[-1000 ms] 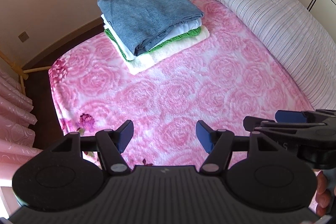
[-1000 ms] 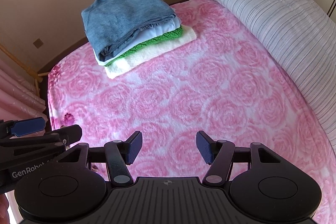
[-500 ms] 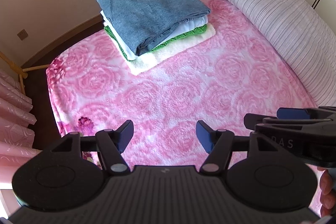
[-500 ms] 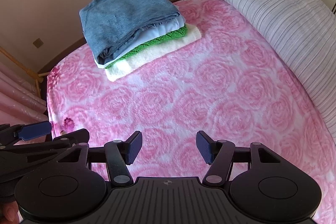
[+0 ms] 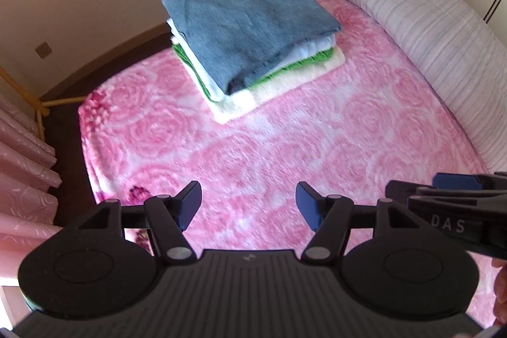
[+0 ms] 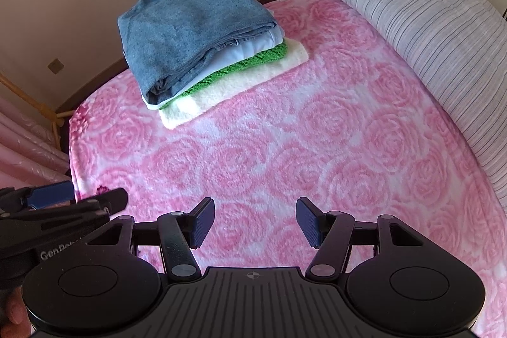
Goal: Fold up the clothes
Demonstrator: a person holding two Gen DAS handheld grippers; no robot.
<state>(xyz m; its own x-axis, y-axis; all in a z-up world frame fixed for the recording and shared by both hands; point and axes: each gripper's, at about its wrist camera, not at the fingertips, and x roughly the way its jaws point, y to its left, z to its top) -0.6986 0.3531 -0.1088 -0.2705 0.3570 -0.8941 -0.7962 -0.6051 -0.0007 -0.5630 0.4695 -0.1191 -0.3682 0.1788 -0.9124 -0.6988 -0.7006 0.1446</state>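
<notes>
Left wrist view — stack of folded clothes (image 5: 250,34) lying on the pink blanket (image 5: 285,148), well ahead of the left gripper (image 5: 248,206), jaws standing apart, empty.

Right wrist view — right gripper (image 6: 255,222) likewise gaping, empty; stack ahead-left, blue piece (image 6: 190,30) topping white, green, cream layers.

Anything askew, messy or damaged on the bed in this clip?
Nothing stands out. The folded stack sits tidy on the pink blanket, blue garment on top. Both the left gripper and the right gripper hover open, empty.
</notes>
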